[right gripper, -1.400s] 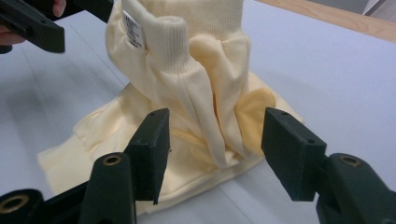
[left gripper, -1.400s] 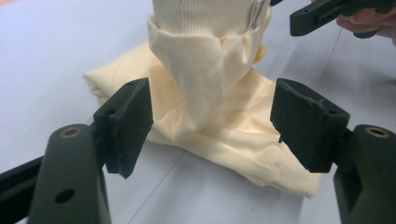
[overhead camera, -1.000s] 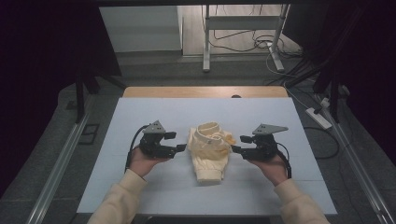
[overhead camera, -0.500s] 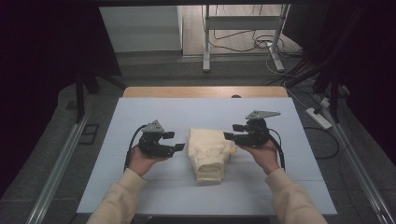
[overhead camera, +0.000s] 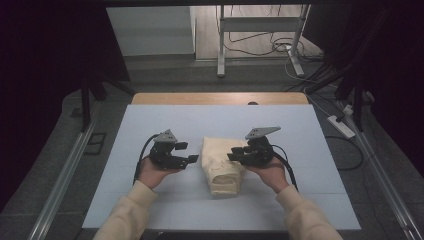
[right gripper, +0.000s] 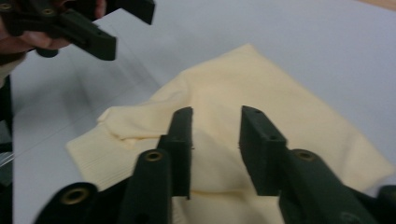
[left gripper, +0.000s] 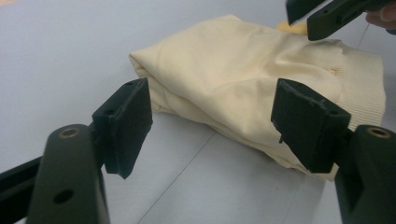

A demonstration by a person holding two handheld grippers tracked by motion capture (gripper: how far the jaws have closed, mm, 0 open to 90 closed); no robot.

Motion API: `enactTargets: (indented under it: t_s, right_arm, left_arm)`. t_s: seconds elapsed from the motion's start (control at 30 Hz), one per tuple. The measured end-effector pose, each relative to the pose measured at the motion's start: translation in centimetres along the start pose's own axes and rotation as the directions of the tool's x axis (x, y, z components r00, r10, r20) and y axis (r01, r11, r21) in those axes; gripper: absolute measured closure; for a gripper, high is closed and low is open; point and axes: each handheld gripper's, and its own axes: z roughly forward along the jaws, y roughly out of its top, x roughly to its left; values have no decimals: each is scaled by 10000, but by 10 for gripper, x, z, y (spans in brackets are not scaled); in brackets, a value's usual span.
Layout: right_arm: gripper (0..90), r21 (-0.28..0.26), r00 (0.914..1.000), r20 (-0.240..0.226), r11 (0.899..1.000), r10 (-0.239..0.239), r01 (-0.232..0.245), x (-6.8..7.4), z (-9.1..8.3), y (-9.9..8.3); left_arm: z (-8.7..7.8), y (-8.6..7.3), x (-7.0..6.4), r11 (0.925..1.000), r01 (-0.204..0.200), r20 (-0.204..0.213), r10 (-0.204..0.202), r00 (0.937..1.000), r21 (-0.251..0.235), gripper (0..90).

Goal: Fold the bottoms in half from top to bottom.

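Sweater lies folded between my grippers; left gripper gapes wide, right gripper hangs over it, jaws narrowly apart.

My left gripper sits in my left hand, palm up beneath it, with the forearm coming in from the bottom edge in a cream sleeve. Its jaws point to my right and stand wide apart, nothing between the pads. My right gripper rests in my right hand, likewise cradled from below, and points to my left toward the other one. Its jaws stand a little apart, a clear gap showing between the pads, and grip nothing. Both grippers are held low at about the same height, tips facing each other, each trailing a black cable back along my wrist.
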Motion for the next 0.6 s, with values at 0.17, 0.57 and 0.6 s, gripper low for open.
enactTargets:
  t_s: [0.17,0.57,0.6]
  right_arm:
    - [894,409,9977,-413,9976,-533,550,9,3,-1]
    - [894,936,9959,-651,9932,-636,696,15,11,-14]
    - [894,1014,9958,-650,9923,-645,709,15,11,-15]
  left_arm:
    - [1,-1,0,10000,-39,-9,39,10000,43,283]
    - [2,-2,-1,9999,-45,18,44,10000,123,283]
    - [2,-2,-1,9999,-57,17,57,10000,143,283]
